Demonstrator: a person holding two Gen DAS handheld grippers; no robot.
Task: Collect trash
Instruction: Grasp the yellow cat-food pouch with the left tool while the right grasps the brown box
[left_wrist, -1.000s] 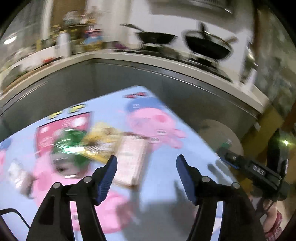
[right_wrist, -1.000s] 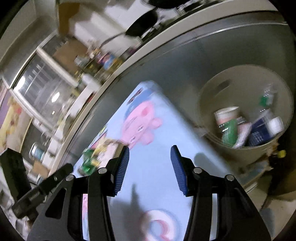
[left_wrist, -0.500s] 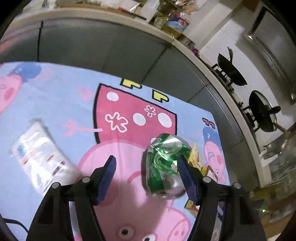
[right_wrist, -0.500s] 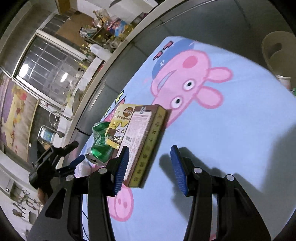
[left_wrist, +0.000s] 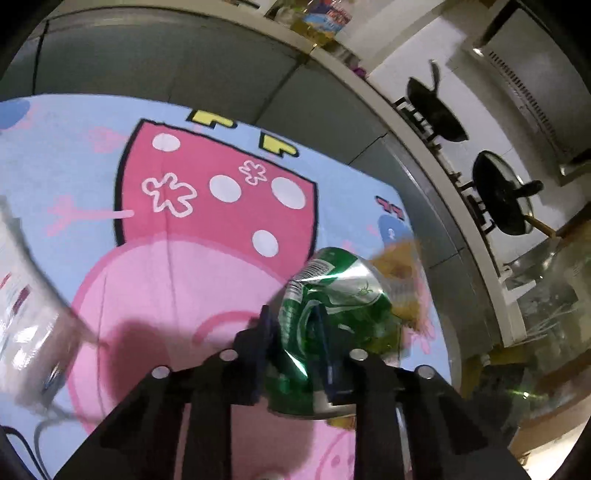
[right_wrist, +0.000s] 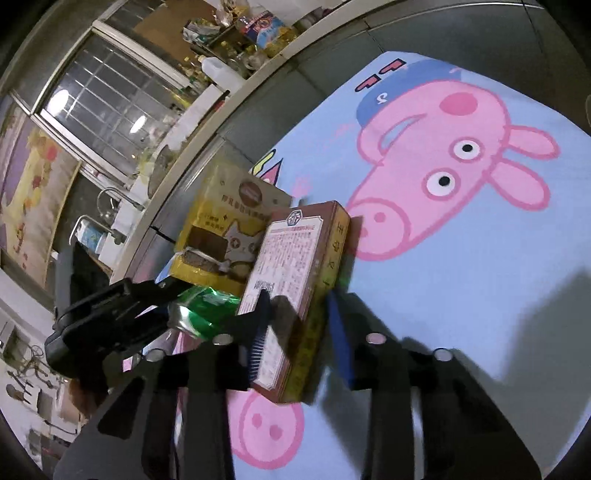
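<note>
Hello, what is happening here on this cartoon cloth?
A person is clearing trash with two handheld grippers. The left gripper is closing on a crushed green can, which sits between its jaws. The right gripper is closing around a brown box. A yellow box lies just behind them on the blue cartoon cloth, and a clear plastic wrapper lies to the can's left.

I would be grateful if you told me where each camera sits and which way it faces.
Left wrist: on the left gripper, looking down along its closing fingers around the crushed green can on the cartoon cloth.
Right wrist: on the right gripper, closing around the brown box; the left gripper shows too.
Shared: can, cloth, yellow box.
</note>
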